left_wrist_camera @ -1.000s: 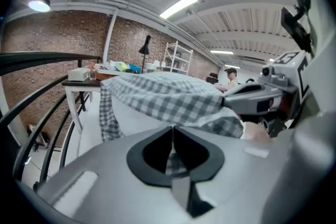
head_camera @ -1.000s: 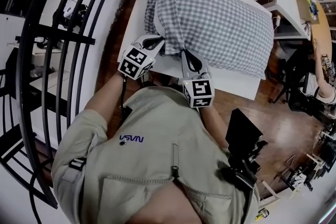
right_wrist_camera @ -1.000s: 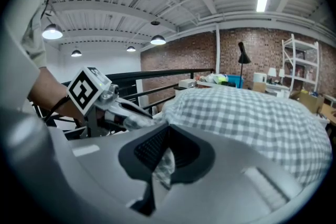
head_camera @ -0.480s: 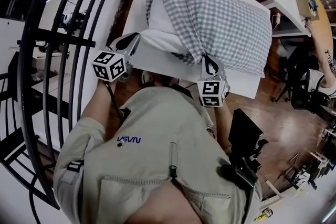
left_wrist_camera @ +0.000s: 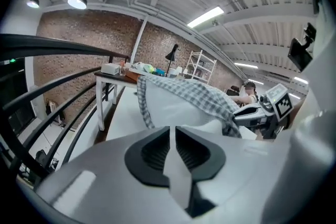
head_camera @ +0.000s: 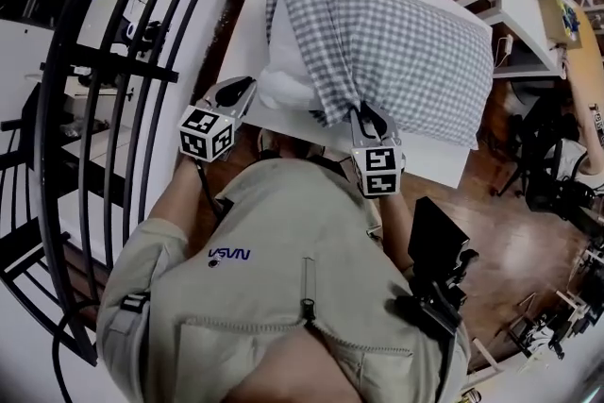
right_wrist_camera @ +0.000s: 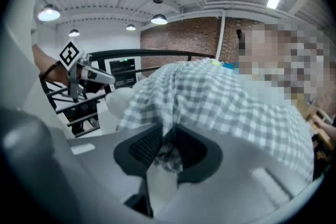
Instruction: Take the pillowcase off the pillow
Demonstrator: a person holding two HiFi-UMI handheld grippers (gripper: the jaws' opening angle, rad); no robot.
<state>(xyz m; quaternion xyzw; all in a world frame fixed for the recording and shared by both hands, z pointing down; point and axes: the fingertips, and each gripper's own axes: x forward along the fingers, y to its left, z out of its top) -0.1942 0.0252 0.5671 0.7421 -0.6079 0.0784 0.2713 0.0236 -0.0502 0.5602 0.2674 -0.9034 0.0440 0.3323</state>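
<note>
Seen from above, a person in a beige jacket (head_camera: 283, 297) stood at the near edge of a white table (head_camera: 250, 14), holding a gripper in each hand. A pillow (head_camera: 283, 80) lay across the table, most of it inside a grey-and-white checked pillowcase (head_camera: 406, 42). Its bare white corner stuck out of the case's open end toward the table's near left side.

The right gripper (head_camera: 364, 113) sat at the table's near edge with a bunched fold of the pillowcase between its jaws. Those jaws had just been opening and stood loosely apart (the cloth lay in the gap, not pinched).

The left gripper (head_camera: 243, 90) was just beside the bare pillow corner. Its jaws had also just been opening and stood a thin slit apart, with nothing between them.

A black curved railing (head_camera: 113, 109) ran along the table's left side.
</note>
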